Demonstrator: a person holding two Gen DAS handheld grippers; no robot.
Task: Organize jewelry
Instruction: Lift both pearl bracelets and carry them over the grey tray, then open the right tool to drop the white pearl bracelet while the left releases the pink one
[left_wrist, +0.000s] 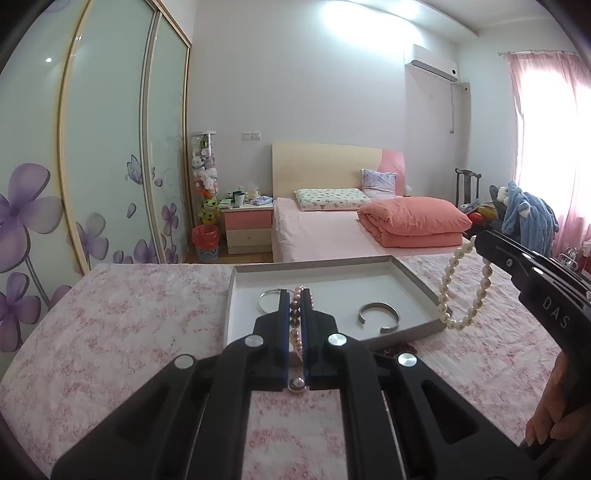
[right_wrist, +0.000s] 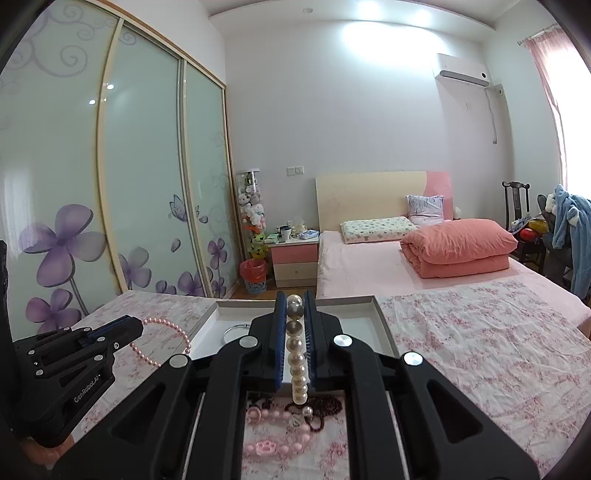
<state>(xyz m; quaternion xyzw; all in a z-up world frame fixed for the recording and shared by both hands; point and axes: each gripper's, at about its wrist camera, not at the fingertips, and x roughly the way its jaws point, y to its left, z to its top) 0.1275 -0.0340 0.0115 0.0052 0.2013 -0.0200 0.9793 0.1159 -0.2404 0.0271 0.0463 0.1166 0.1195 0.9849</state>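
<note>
The left wrist camera sat low behind the left gripper (left_wrist: 294, 295), close above the flowery cloth (left_wrist: 110, 314), and looked across the gray tray (left_wrist: 413, 277) toward the bed (left_wrist: 325, 232). The right wrist camera sat behind the right gripper (right_wrist: 294, 295) and faced the same way. Both saw the tray, bed and wardrobe (left_wrist: 110, 147), and each other's gripper.

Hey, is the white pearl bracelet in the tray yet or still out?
Out. The white pearl bracelet hangs from the right hand-held gripper, shut on it, dangling beside the tray at its right rim.
</note>
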